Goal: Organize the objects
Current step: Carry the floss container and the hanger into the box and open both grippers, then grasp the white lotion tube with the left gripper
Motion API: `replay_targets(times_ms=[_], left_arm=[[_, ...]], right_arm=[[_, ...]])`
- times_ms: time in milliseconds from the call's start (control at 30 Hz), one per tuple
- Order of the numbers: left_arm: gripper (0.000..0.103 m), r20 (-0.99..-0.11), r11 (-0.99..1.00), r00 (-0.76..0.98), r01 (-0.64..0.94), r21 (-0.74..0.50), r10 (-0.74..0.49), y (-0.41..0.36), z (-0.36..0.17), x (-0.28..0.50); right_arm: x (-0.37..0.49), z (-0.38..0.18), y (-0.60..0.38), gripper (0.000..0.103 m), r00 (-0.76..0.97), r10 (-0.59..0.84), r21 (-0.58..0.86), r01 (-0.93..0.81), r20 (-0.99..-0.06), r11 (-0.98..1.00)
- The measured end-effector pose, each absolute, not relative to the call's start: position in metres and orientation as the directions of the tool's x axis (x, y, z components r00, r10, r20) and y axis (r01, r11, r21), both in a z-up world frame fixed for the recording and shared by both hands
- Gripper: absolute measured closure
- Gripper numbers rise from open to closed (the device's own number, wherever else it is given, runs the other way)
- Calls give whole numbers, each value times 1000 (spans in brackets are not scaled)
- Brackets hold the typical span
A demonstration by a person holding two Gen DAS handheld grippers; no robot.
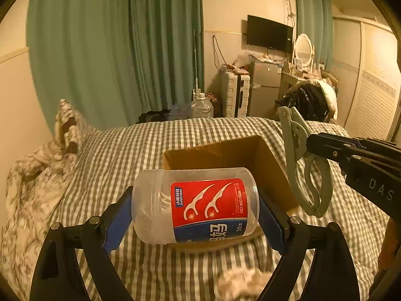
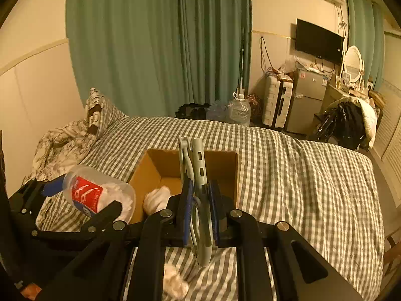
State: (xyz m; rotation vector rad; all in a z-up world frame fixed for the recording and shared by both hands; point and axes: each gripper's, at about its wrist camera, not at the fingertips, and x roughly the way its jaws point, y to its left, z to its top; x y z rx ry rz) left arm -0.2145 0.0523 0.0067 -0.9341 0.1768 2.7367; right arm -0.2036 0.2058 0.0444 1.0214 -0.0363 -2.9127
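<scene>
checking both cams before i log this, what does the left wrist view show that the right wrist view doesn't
Only the left wrist view: the floss pick jar face-on, sideways between the left tool's blue pads, and the grey-green folding scissors from the side, ring handles hanging below the right tool.

Only the right wrist view: the inside of the cardboard box, holding a white cloth item, and the right tool shut on the scissors.

Both: jar, scissors, box, checked bedsheet, green curtain, wall television.
</scene>
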Motion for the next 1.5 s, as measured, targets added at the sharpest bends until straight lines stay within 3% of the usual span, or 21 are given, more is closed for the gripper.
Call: replay_targets(times_ms=[433,467,500,567,733,1100,1300,1500], left_arm=[[10,-697,-951,-685,-308,13,212,81,-58,-287],[6,-695,-954,-689,-300,13,207,82,-58,-287],[1,-689,-958,-698,-286,17,196,82,-56,-287],[0,-666,-966,-724,-256,18,179,79,-47,-282],[0,-631,-970,-756,-243,21,176,71,-14,-257],[0,-549,-977,-818,-212,10,172,43,59,-165],[0,-545,-983,-825,-186,8,151,23,60,-121],[0,-575,-988,-808,-157,3,127,3,31,-90]], right_arm=[[-269,-17,230,90,-727,-91,109,23,-680,-994],[-268,-15,234,84,-735,-87,116,11,-673,-993],[-266,-12,236,63,-740,-87,124,5,-668,-992],[-258,-2,242,40,-757,-83,138,-9,-648,-990],[-227,33,245,39,-792,-62,122,-16,-608,-992],[-122,122,232,22,-856,-25,59,-6,-517,-998],[-80,128,219,22,-850,-25,32,10,-527,-999],[-49,95,208,21,-822,-11,18,0,-569,-1000]])
